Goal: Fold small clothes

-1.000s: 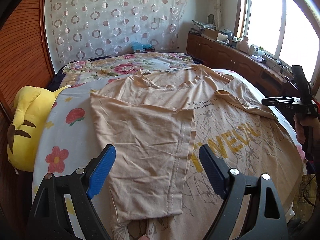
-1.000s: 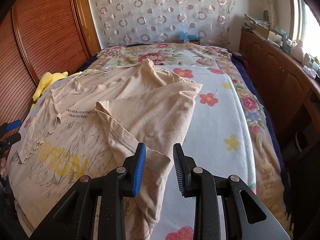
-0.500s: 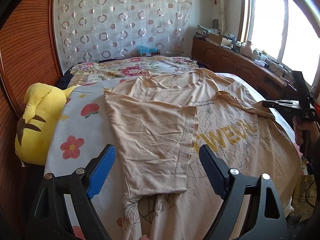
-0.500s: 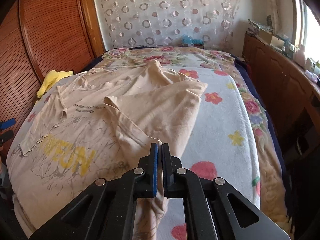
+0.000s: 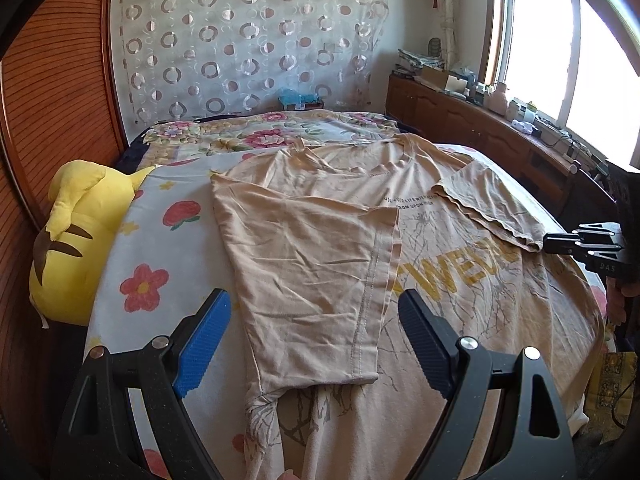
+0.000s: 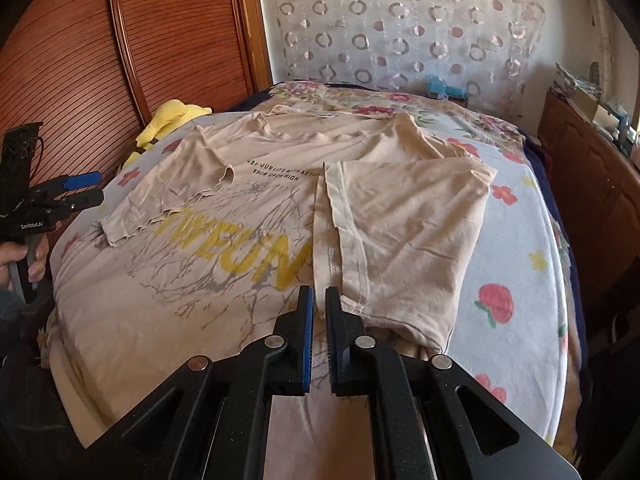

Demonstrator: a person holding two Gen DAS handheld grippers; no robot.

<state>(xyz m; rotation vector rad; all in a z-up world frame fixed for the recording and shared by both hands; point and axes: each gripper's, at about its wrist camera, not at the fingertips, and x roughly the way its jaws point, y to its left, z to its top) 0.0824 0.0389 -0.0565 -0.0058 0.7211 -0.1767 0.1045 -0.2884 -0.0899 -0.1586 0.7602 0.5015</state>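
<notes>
The beige T-shirt (image 5: 460, 280) lies print-up on the flowered bed (image 5: 160, 264), neck toward the far end; both sides are already turned in over the front, and the right-hand flap (image 6: 400, 232) ends with its stitched hem just at the tips of our right gripper (image 6: 316, 312). That gripper stands narrow and is opening, with the hem's corner at the mouth of the gap and, as far as we can judge, no longer pinched. To finish the release well, we should let the gap widen fully before drawing back; we should also retreat along the hem line rather than across it, so the flap is not dragged askew. Our left gripper (image 5: 314, 298) hangs wide above the other flap (image 5: 304, 248), holding nothing; it could press that side flat. The yellow plush toy (image 5: 76, 248) sits clear at the bed's edge.
</notes>
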